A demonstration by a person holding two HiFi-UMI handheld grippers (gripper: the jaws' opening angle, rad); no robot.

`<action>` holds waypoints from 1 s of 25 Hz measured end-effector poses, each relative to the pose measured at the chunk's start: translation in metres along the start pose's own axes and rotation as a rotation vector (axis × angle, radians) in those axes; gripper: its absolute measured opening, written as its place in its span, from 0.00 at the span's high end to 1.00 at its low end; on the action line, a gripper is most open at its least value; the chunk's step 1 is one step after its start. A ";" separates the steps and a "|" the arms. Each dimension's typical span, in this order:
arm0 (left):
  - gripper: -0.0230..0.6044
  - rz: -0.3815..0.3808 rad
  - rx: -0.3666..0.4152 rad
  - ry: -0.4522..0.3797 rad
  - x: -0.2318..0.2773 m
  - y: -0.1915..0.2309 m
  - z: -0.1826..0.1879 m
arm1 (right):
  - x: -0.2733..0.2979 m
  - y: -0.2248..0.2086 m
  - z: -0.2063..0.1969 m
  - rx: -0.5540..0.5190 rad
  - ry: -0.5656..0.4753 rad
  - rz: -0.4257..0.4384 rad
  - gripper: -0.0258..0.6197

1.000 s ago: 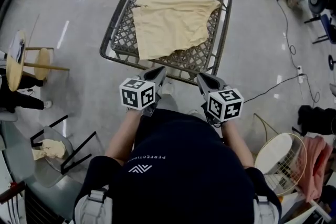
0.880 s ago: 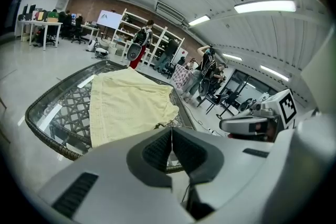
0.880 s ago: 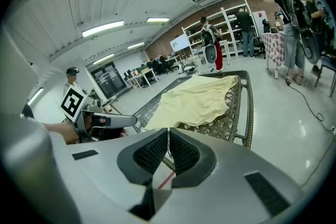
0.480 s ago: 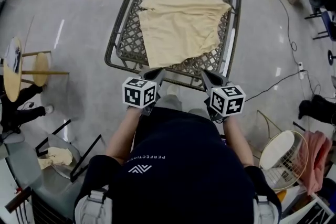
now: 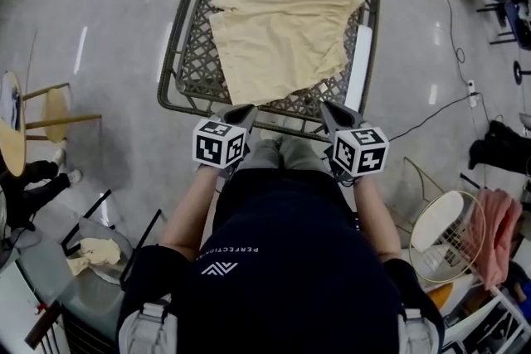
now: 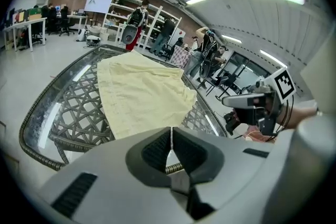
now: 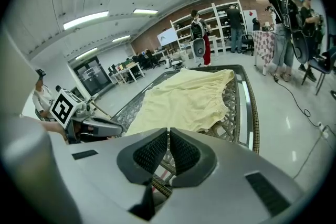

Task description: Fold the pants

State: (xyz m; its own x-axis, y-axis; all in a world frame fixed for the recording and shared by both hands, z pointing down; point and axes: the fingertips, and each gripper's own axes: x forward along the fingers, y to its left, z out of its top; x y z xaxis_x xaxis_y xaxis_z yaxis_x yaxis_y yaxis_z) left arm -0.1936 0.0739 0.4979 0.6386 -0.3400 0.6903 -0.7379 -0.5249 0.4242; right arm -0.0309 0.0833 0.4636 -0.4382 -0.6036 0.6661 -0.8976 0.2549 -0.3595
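Note:
Pale yellow pants (image 5: 280, 21) lie spread flat on a glass-topped wicker table (image 5: 184, 70); they also show in the left gripper view (image 6: 142, 94) and the right gripper view (image 7: 186, 99). My left gripper (image 5: 246, 113) hovers at the table's near edge, left of centre, jaws shut with nothing between them (image 6: 170, 131). My right gripper (image 5: 328, 109) hangs at the same edge further right, also shut and empty (image 7: 168, 134). Neither touches the pants. Each gripper view shows the other gripper off to the side.
A round side table (image 5: 33, 116) stands on the floor at left. A glass stool with a crumpled cloth (image 5: 91, 251) sits at lower left. A wire basket (image 5: 444, 240) and pink cloth (image 5: 498, 236) are at lower right. A cable (image 5: 452, 37) runs along the floor on the right.
Both grippers have moved forward and down toward the table's near edge. The view has shifted so the table sits higher in the frame. The jaws stay shut.

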 end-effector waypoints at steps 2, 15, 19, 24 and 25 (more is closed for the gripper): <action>0.94 0.013 -0.012 0.008 0.005 0.003 0.000 | 0.001 -0.010 0.004 -0.008 -0.011 -0.015 0.90; 0.77 0.100 -0.061 0.059 0.031 0.011 0.003 | 0.030 -0.050 0.025 -0.118 0.029 0.031 0.90; 0.75 0.133 -0.084 0.078 0.033 0.017 -0.002 | 0.042 -0.058 0.028 -0.150 0.062 0.038 0.90; 0.73 0.190 -0.110 0.083 0.032 0.029 -0.004 | 0.058 -0.066 0.034 -0.196 0.102 0.065 0.82; 0.73 0.201 -0.115 0.082 0.032 0.032 -0.004 | 0.062 -0.067 0.035 -0.210 0.112 0.071 0.77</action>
State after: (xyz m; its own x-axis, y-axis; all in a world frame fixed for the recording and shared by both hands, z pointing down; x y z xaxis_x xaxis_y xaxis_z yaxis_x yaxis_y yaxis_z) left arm -0.1975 0.0491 0.5354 0.4599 -0.3615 0.8111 -0.8714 -0.3595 0.3339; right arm 0.0039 0.0024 0.5065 -0.4923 -0.4941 0.7166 -0.8494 0.4524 -0.2716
